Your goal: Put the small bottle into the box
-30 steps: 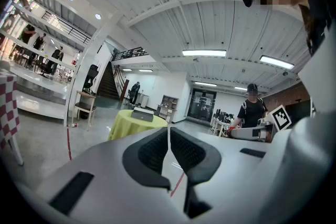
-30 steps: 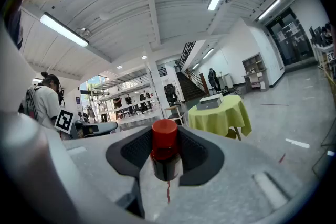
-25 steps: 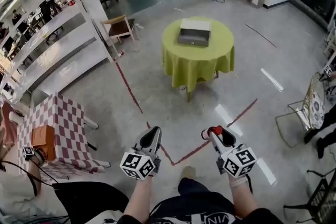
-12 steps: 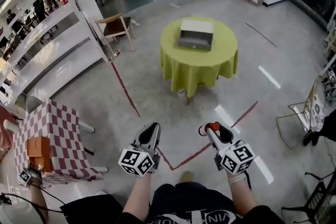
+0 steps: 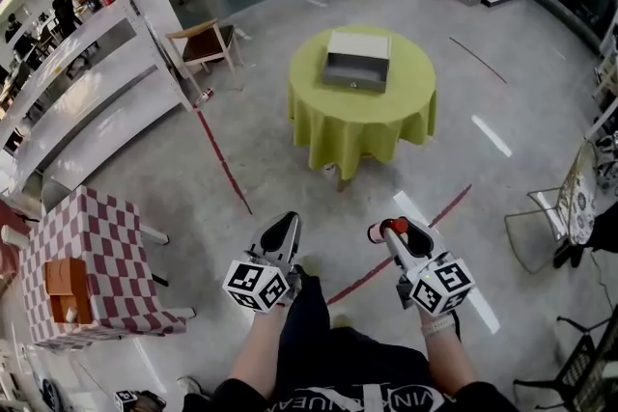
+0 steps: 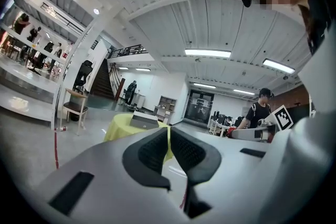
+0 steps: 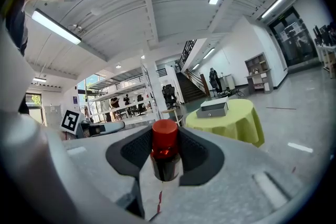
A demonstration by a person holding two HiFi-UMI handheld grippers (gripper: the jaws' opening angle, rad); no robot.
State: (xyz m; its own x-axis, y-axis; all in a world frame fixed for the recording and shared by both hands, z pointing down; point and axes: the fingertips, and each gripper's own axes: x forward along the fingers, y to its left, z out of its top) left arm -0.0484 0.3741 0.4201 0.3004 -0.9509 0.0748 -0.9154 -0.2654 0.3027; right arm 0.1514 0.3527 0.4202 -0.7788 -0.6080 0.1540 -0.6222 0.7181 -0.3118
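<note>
At the lower right of the head view, the right gripper point(image 5: 394, 229) clamps the small bottle point(image 7: 165, 150) between its jaws, red cap up, above the floor. At lower centre, the left gripper point(image 5: 282, 233) has its jaws drawn nearly together with nothing between them. The box point(image 5: 356, 59) sits at upper centre on the green-clothed round table point(image 5: 362, 121), well apart from both grippers. It seems closed, though it is too small to be sure.

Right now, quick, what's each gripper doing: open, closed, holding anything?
Left gripper: closed, nothing between its jaws.
Right gripper: closed on the small bottle.
</note>
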